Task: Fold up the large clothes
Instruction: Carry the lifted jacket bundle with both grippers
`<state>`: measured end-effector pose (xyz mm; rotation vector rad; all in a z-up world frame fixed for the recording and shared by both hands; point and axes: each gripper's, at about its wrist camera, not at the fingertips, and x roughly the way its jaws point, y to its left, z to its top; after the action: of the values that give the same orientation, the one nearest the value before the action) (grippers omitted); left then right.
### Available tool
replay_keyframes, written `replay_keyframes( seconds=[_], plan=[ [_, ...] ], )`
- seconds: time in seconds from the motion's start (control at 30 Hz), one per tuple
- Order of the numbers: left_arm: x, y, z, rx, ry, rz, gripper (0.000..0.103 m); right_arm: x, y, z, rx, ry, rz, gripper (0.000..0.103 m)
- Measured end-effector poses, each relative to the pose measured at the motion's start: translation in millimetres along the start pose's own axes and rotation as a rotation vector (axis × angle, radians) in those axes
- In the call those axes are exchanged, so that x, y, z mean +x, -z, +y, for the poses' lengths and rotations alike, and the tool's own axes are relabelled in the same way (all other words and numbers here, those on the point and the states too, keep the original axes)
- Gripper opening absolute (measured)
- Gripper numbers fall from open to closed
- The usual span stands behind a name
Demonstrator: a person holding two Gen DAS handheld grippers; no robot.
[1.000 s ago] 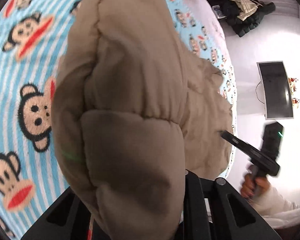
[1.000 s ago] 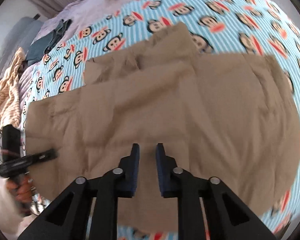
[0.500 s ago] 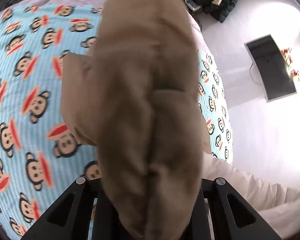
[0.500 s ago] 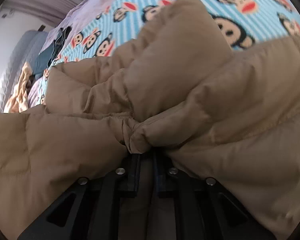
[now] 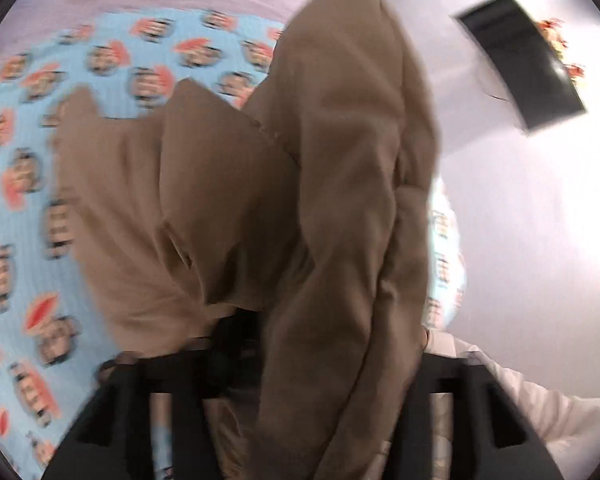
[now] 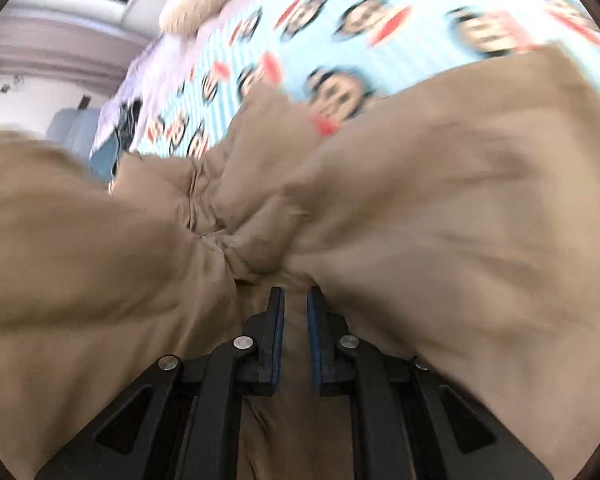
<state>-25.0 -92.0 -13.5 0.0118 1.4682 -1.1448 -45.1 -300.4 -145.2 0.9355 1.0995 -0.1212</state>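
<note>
A tan puffy coat lies partly on the monkey-print blanket, and one long part of it is lifted and drapes over my left gripper. The left jaws are opening and stand wide apart; coat fabric hangs between them and hides the fingertips. In the right wrist view the coat fills the lower frame, bunched into a knot of creases at my right gripper. The right jaws are narrow and easing apart a little, with a fold of coat pinched between the blue pads.
The blanket covers a bed with a cream pillow at its head. Dark clothes lie at the bed's far edge. A dark monitor lies on the white floor beside the bed. A white sleeve shows at lower right.
The left gripper rose and swung across with the coat, and its fingers spread wide. The right gripper dropped onto the flat coat, closed on a fold and gathered it.
</note>
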Motion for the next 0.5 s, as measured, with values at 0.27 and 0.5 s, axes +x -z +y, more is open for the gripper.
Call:
replay_keyframes(
  seconds=[0.27,0.5],
  plan=[
    [82.6,-29.9,-13.8,0.056,0.301,0.093,0.069,-74.4,43.3,-68.8,0.153,0.037,-0.080,0.014],
    [132.3,-44.1,-14.9,0.045,0.183,0.088,0.069,-145.7,90.5,-82.4,0.167,-0.035,-0.190,0.067]
  ],
)
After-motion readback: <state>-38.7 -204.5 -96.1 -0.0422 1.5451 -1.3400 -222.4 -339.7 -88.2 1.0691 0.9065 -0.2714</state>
